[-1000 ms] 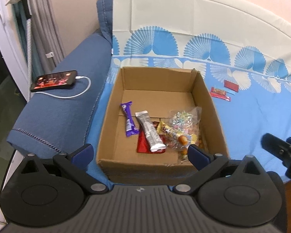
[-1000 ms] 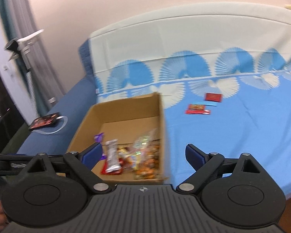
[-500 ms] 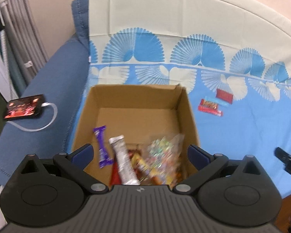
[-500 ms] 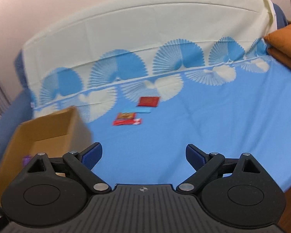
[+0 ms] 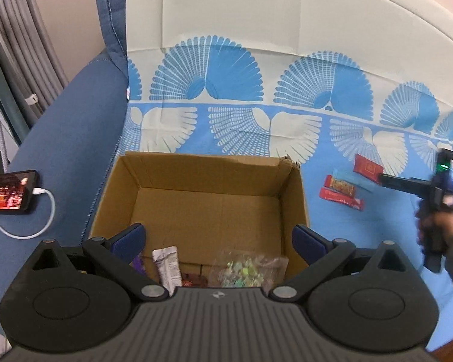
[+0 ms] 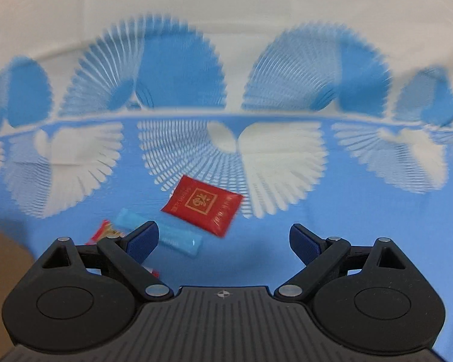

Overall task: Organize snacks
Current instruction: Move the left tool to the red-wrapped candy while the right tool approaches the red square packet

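Left view, my left claw [image 5: 217, 238]: spread wide, holding nothing, above the near edge of the box [image 5: 293, 193].
Left view, box: on the blue sheet [image 5: 347, 235]; silver bar [image 5: 166, 264] and candy bag [image 5: 244, 271] lie at its near end.
Left view, loose snacks: red packet [image 5: 367, 167] and red bars [image 5: 341, 191] on the sheet, right of the box.
Left view, phone [image 5: 10, 191]: on the blue cushion, cable plugged in.
Right view, my right claw [image 6: 223, 241]: spread wide, empty, just short of the red packet [image 6: 203, 200].
Right view, blue stick [image 6: 172, 236]: beside the packet, touching my left fingertip's outline.

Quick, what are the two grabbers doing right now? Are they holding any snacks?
Left gripper: open, holding nothing, above the cardboard box.
Right gripper: open, holding nothing, near the red packet.
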`<state>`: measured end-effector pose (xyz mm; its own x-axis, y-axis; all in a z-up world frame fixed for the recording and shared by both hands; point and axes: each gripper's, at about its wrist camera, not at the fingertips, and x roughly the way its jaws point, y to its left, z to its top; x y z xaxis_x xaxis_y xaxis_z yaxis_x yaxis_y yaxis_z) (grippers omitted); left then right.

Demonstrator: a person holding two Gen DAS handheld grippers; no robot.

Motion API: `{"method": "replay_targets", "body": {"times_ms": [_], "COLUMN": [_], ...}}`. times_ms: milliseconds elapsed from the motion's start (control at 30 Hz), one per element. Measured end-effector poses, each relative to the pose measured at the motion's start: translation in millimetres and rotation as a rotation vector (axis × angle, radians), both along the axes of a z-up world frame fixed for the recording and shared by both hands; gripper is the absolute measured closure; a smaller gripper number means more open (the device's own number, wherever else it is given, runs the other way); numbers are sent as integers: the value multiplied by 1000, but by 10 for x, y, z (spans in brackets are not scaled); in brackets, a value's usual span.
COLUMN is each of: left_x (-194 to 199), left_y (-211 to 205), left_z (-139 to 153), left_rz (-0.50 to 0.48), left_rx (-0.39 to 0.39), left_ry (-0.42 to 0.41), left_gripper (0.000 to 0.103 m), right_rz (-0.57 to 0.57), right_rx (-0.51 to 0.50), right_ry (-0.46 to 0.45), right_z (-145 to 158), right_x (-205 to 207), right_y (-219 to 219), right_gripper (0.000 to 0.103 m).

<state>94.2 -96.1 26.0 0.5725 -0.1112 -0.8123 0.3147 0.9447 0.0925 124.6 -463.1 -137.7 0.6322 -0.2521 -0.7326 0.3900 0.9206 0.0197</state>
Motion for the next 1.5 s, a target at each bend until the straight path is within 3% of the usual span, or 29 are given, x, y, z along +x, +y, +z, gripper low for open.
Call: {"method": "replay_targets", "body": {"times_ms": [200, 300, 333, 367, 500, 633, 733, 833, 933, 1033, 1200, 1300, 1500], "left_x": [278, 372, 402, 431, 522, 587, 657, 829, 1093, 1316, 1469, 1586, 1703], "left_y": [-437, -780, -905, -1030, -1530, -2067, -2490, -2740, -2735, -2657, -2625, -2448, -2245], "left_z": [-68, -115, -136, -160, -350, -753, -1179, -1693, -2129, -2322, -2289, -2233, -1937], "left_rz": [-27, -69, -80, -96, -153, -162, -160, -93, 59, 150, 191, 287, 311], "left_rx": [-41, -81, -92, -113, -188, -215, -169, -113, -85, -83, -89, -103, -207], "left_ry": [17, 49, 69, 95, 227, 380, 410, 429, 485, 467, 480, 497, 485], "left_gripper": [0, 0, 0, 0, 0, 0, 0, 0, 1, 0, 0, 0, 5], "right_rz": [138, 162, 158, 137, -1, -127, -174, -216, -246, -207, -190, -194, -189], "right_rx": [-36, -56, -54, -54, -40, 2, -9, -33, 22, 0, -10, -11, -23], "right_ry": [128, 90, 74, 62, 57, 41, 64, 78, 95, 85, 83, 77, 68], "right_z": [-440, -527, -520, -506, -480, -369, -385, -382, -445, -470, -489, -494, -513], "right_x": [700, 786, 775, 750, 422, -202, -619, -901, -1057, -1109, -1095, -1096, -1101], "right_y": [5, -81, -124, -168, -460, -743, -834, -899, -1006, -986, -970, -968, -946], "right_gripper": [6, 6, 14, 14, 19, 27, 26, 23, 16, 11, 4, 4, 4]}}
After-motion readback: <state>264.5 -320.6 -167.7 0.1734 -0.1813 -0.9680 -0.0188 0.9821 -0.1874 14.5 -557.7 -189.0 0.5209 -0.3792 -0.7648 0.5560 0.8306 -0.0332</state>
